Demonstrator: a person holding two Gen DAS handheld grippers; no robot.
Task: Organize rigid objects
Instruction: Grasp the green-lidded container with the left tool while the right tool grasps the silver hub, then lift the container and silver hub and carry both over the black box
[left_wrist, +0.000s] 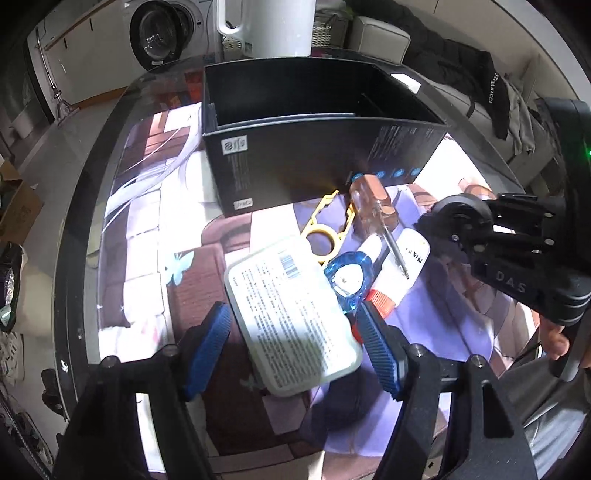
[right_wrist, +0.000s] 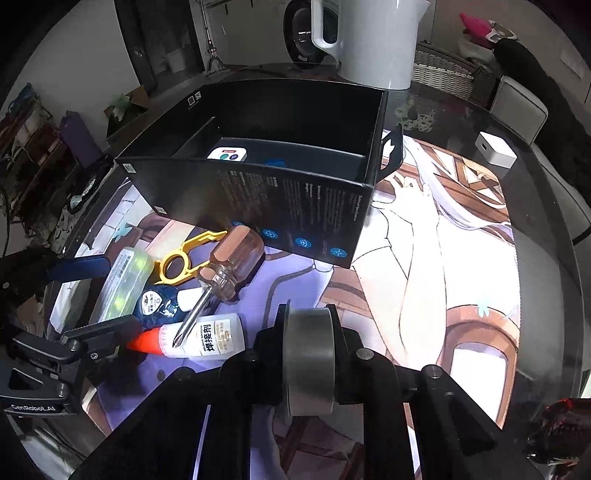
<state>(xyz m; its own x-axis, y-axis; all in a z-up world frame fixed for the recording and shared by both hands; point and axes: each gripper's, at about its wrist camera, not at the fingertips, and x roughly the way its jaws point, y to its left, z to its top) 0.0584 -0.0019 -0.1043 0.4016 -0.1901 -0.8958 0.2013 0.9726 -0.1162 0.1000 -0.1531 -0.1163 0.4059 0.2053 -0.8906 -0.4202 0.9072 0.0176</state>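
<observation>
A black open box stands on the picture mat. It holds a small white remote. In front of it lie a clear-handled screwdriver, a yellow plastic tool, a blue tag and a white glue bottle with a red cap. My left gripper is open around a flat white case. My right gripper is shut on a grey tape roll, held above the mat.
A white kettle stands behind the box. A small white cube sits at the far right of the round glass table. A washing machine, a cardboard box and clothes on a couch surround the table.
</observation>
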